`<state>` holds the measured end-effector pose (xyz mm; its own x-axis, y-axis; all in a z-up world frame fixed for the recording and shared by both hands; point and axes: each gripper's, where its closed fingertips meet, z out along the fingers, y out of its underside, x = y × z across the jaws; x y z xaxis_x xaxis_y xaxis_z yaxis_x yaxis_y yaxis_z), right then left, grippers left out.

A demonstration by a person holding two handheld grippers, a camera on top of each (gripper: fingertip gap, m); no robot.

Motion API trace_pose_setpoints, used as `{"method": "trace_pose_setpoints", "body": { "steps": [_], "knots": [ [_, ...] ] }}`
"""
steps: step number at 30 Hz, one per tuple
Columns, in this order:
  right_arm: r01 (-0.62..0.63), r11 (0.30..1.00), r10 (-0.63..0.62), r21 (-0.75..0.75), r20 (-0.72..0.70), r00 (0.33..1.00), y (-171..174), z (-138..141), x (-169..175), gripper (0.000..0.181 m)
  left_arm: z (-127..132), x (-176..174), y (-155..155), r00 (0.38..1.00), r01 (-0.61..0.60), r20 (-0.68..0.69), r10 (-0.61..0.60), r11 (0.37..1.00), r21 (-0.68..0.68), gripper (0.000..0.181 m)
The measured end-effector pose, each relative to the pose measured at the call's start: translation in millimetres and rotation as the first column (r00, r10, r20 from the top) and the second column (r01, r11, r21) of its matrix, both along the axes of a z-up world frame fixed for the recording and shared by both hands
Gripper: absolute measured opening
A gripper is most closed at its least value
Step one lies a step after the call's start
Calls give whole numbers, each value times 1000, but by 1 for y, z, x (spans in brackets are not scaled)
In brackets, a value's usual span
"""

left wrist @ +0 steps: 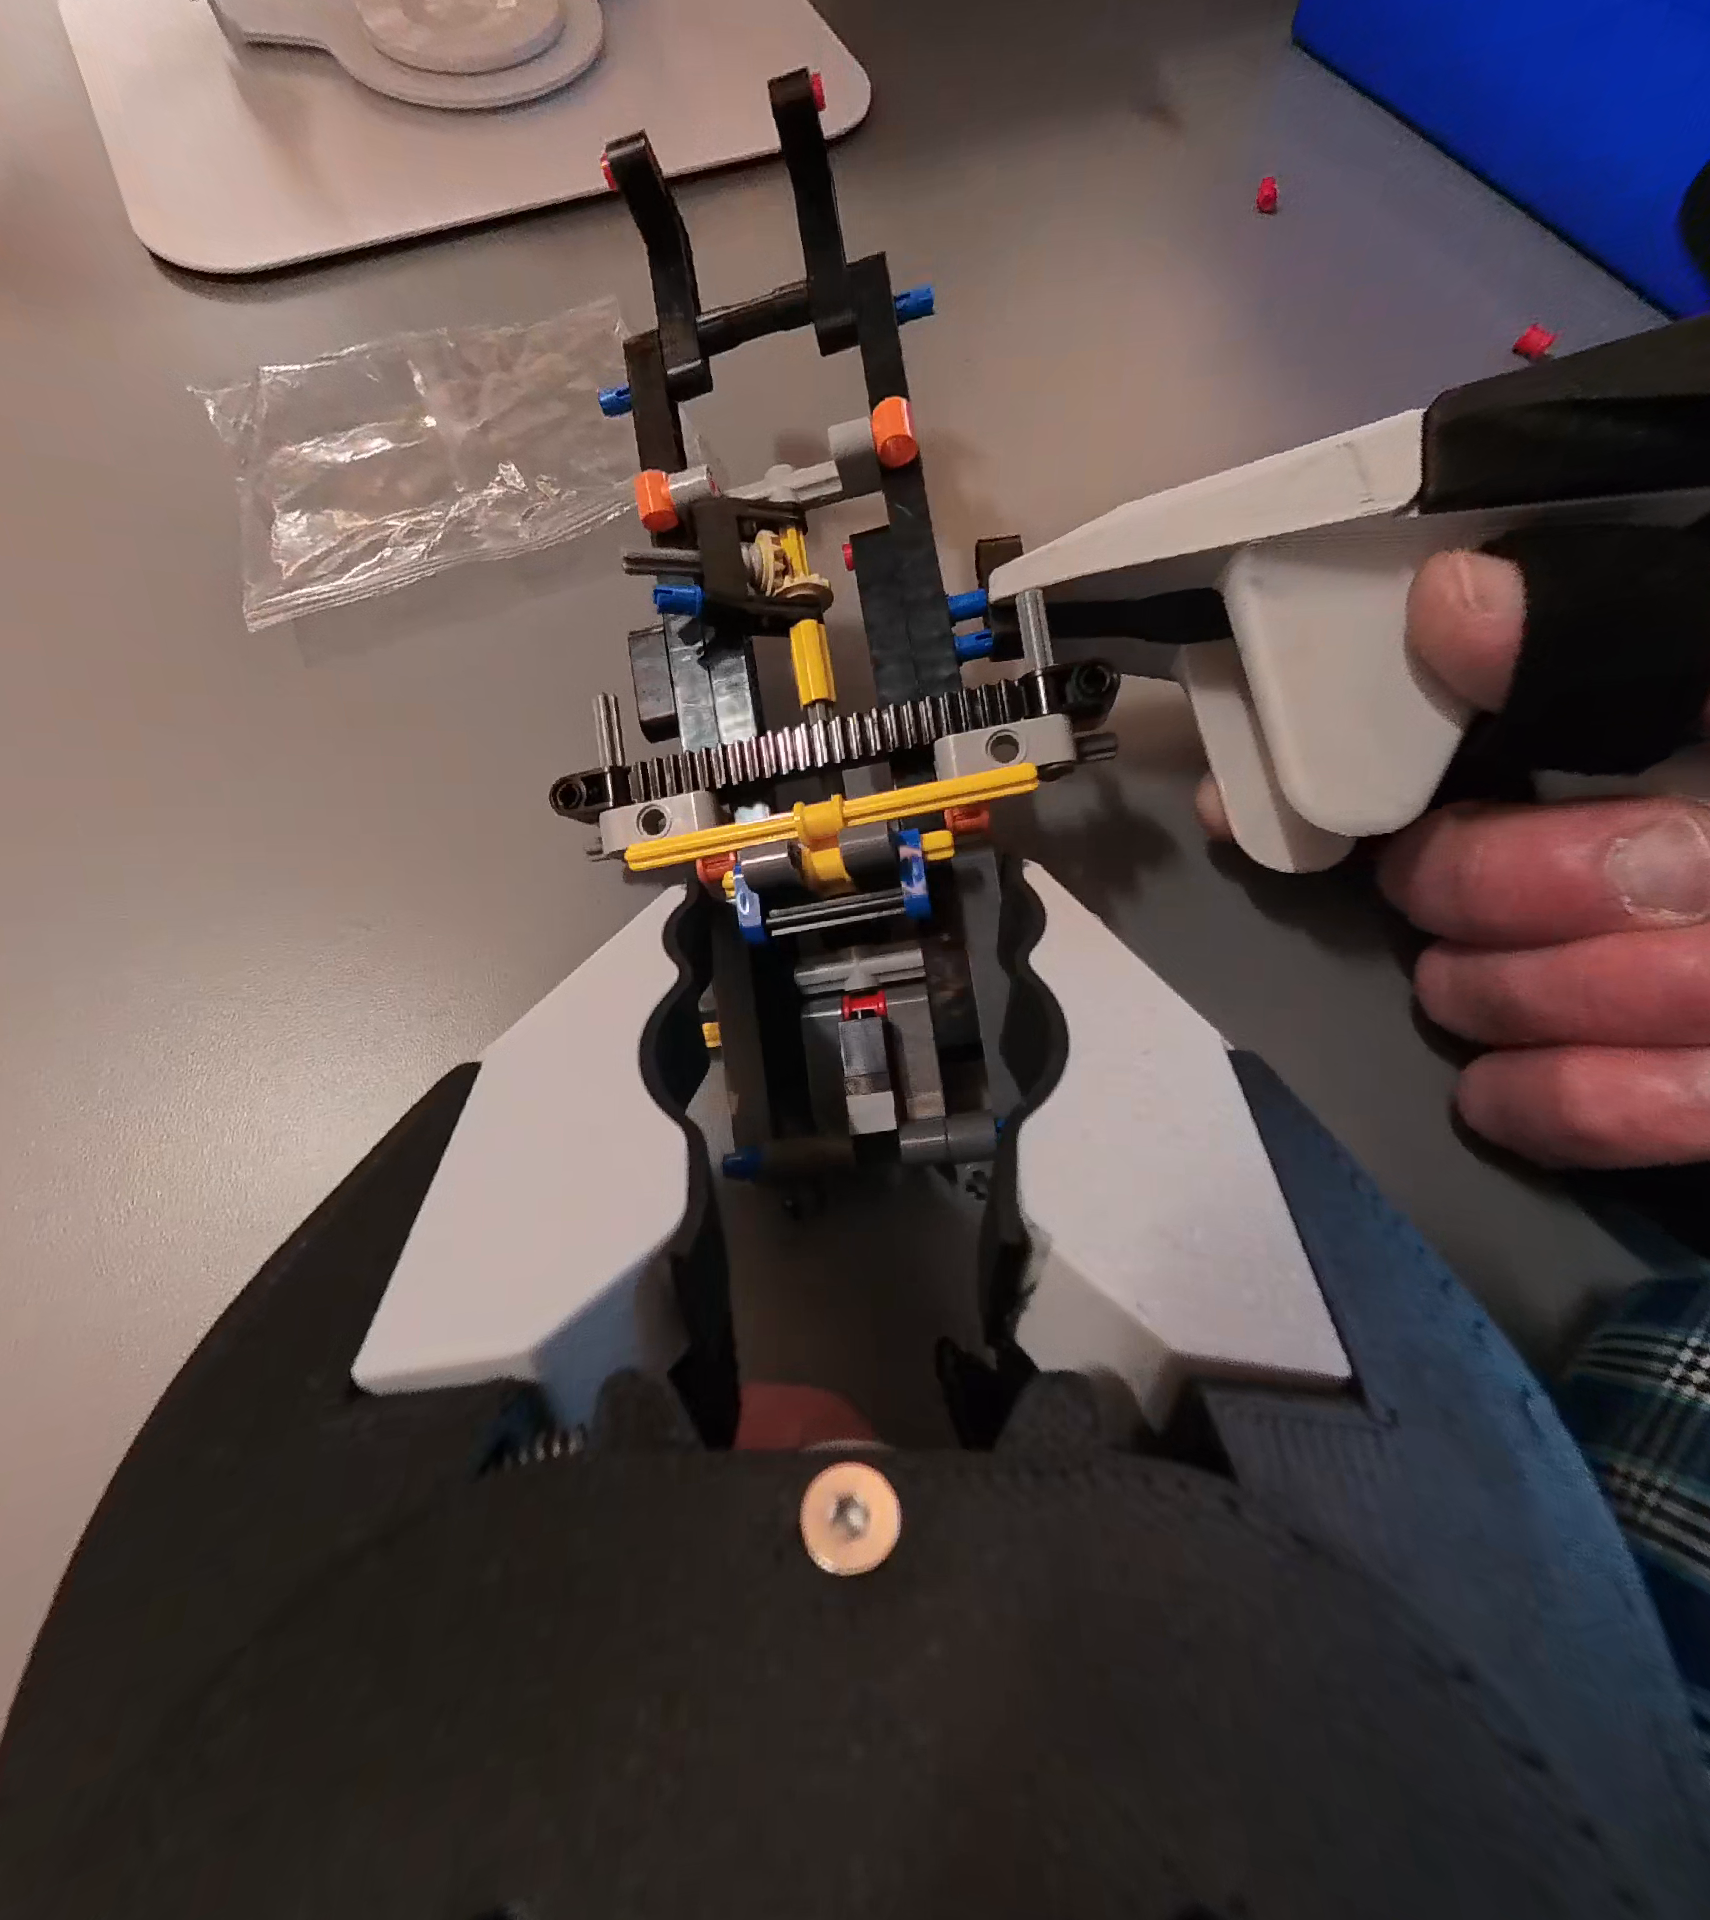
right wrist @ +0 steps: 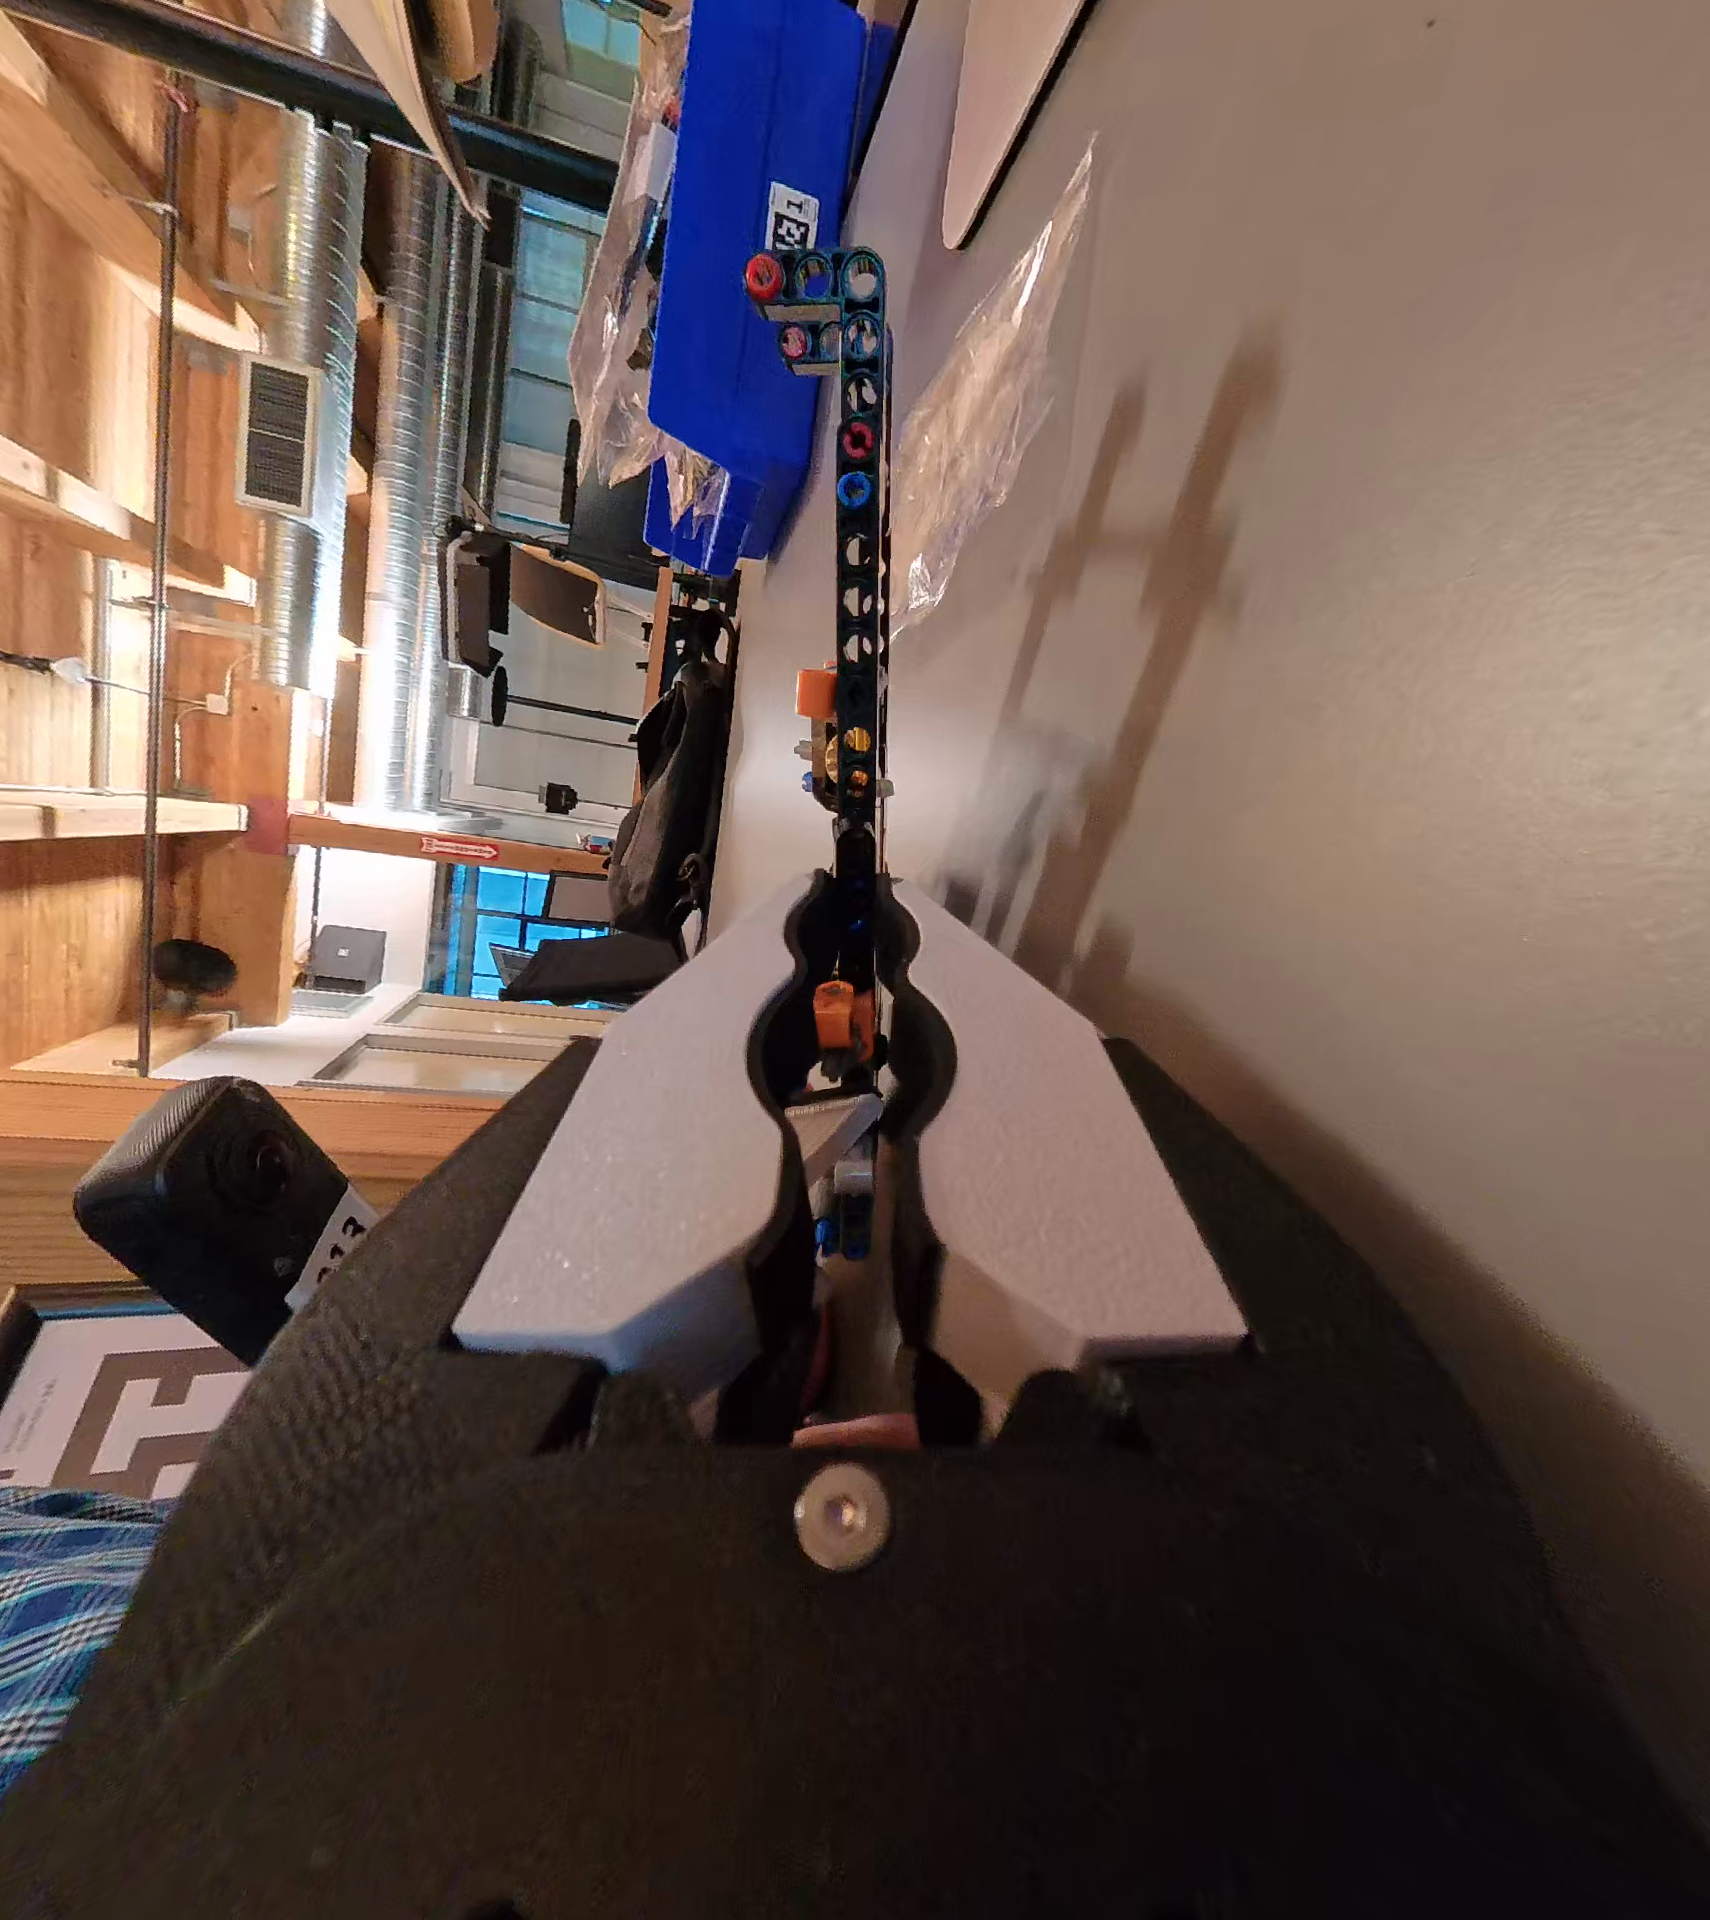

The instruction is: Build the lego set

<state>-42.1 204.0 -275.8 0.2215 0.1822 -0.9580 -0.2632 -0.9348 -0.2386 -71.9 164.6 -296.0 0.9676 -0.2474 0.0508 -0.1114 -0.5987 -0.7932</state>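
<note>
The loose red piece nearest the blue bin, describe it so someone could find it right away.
Start at the blue bin at the grey table's far right corner. Just left of it lies a small red piece, alone on bare tabletop. Another red piece sits nearer the right gripper.

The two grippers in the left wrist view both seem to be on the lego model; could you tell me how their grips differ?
The left gripper clamps the lego model's near end across its full width, while the right gripper comes in from the right side and pinches only a small part near the blue pins. The left gripper points along the model; the right gripper points across it. Both are shut on the same model, and both have white fingers with black pads.
</note>
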Motion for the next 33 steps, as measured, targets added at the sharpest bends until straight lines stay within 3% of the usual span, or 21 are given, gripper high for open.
{"method": "trace_pose_setpoints", "body": {
  "steps": [23,30,33],
  "knots": [
    [-124,992,122,8,84,989,-2,-8,-12,3,-2,-10,-2,1000,18,-16,-18,1000,-4,50],
    [-156,988,154,16,102,983,-4,-9,-17,4,2,-20,-10,998,42,-39,-42,999,-6,68],
    [-164,986,162,11,100,982,-4,-10,-19,3,12,-26,-9,993,105,-61,-104,994,7,85]
  ]
}}
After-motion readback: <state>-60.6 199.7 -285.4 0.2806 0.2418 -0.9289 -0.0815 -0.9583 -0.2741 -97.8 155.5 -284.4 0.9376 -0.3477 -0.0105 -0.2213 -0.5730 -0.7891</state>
